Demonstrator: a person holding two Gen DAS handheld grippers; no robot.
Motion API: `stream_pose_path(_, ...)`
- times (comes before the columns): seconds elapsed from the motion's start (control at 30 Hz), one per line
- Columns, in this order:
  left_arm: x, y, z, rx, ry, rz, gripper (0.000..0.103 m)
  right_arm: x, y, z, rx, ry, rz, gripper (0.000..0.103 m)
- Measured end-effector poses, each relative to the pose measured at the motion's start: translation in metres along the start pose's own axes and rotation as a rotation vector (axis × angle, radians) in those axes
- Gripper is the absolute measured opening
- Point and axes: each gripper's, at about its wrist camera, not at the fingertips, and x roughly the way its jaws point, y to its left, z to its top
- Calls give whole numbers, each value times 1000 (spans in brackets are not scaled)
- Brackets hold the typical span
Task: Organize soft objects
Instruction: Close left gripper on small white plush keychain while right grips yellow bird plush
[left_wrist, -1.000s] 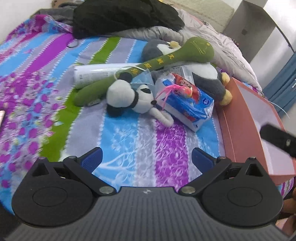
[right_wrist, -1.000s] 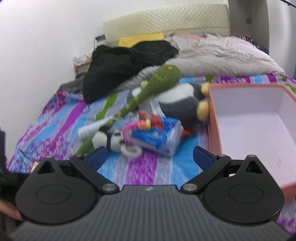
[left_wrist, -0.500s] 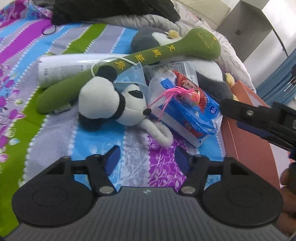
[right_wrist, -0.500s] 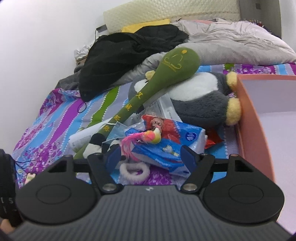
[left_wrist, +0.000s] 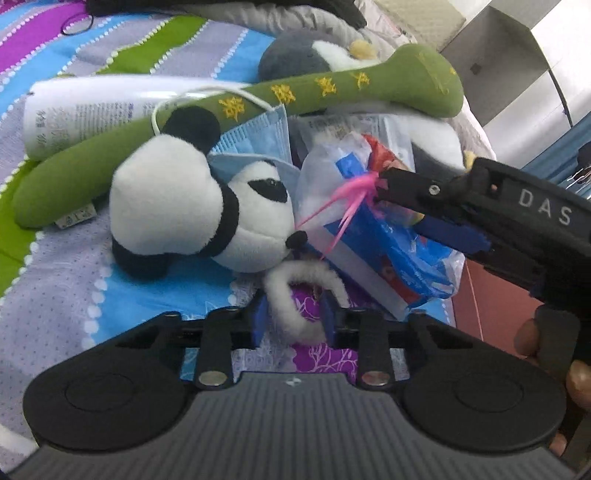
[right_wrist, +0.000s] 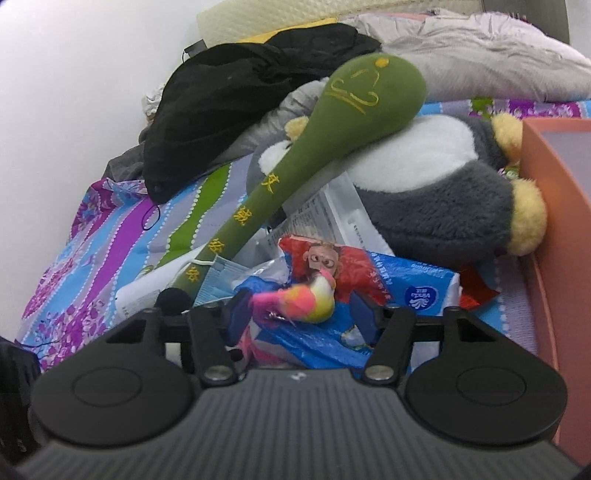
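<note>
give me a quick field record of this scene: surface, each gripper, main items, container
surface: bed with striped floral sheet
left gripper: jaws closing around the white fluffy loop below the panda plush
right gripper: jaws closing, pink-and-yellow feathered toy between them, above the blue tissue pack
other soft items: green plush mallet, grey penguin plush, blue face mask
also in pile: white tube
container: orange box at right, beside the penguin
</note>
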Motion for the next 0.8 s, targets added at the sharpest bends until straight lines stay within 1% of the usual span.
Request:
stream_pose_path(0.03,2,1,0,-2,1,-1,24,2,0,0,4,4,4,53)
stream_pose_path(0.07,3,2,1,-5,0,-2,19,4,0,1,7,3,11,51)
stream_pose_path(0.13,5,3,2,-7,1,-2,12,5,2,0,6,-1,22,50)
stream_pose_path(0.17,4,3,2,-9,0,-2,11,6,3,0,3,-4,23,47)
stream_pose_path(0.43,-11,1,0,-7,-28,-8,9,-2,6,1,-19,-28,20,46)
stream_pose_path(0.6,-27,-7,-2,12,-46,-6,9,-20,13,-2,-58,-50,2,46)
stream_pose_path(0.8,-57,-13,-15,42,-68,4,9,-48,19,-11,-88,-62,-20,46)
